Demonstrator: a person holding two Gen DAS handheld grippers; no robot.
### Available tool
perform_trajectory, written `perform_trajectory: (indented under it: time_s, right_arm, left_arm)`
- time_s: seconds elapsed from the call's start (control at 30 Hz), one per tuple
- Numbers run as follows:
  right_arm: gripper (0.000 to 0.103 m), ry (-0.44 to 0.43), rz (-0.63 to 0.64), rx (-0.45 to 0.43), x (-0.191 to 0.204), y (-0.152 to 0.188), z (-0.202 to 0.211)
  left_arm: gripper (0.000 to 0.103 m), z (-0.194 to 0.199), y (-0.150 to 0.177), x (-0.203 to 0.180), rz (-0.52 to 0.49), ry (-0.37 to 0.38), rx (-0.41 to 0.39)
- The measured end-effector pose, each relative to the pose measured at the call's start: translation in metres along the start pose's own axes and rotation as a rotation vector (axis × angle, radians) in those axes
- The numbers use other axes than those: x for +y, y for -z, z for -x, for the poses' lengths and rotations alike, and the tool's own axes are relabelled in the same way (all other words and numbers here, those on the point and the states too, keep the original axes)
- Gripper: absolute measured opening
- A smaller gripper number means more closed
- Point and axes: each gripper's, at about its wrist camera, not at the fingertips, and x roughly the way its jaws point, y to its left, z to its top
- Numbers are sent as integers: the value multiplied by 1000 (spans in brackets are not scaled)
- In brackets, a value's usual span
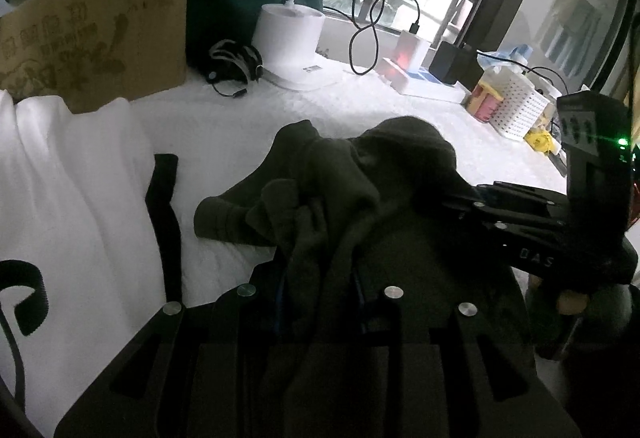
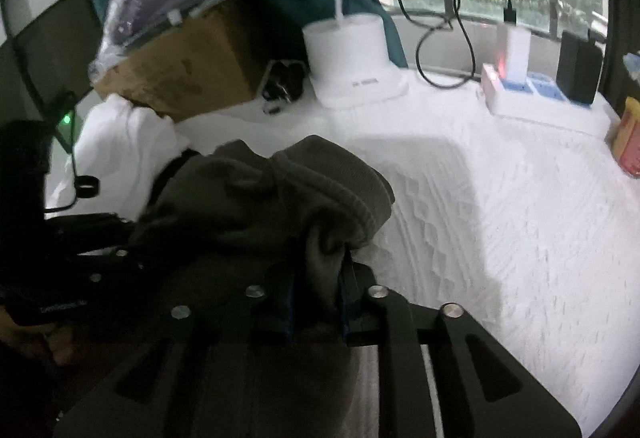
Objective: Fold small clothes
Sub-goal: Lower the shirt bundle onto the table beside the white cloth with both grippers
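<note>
While both tongs (image 1: 320, 294) (image 2: 316, 302) pinch olive garment (image 1: 360, 174), only left view shows white basket (image 1: 520, 106).

A bunched garment (image 1: 360, 190) lies on the quilted table cover (image 2: 500, 198), with a lamp base (image 1: 288, 42) standing behind it. Left of the lamp base sits a cardboard box (image 1: 96, 38), a tangle of cords (image 1: 234, 64) between the two. Right of the lamp base lies a power strip (image 1: 424, 82), then a perforated basket (image 1: 516, 106). Spread cloth (image 1: 72, 178) lies left of the garment, before the box.
</note>
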Motion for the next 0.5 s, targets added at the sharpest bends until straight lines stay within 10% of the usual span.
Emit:
perform_trajectory:
  time_s: [0.5]
  right_arm:
    - [35, -3, -37, 4, -20, -21, -16]
  left_arm:
    - [30, -6, -21, 8, 7, -39, 8]
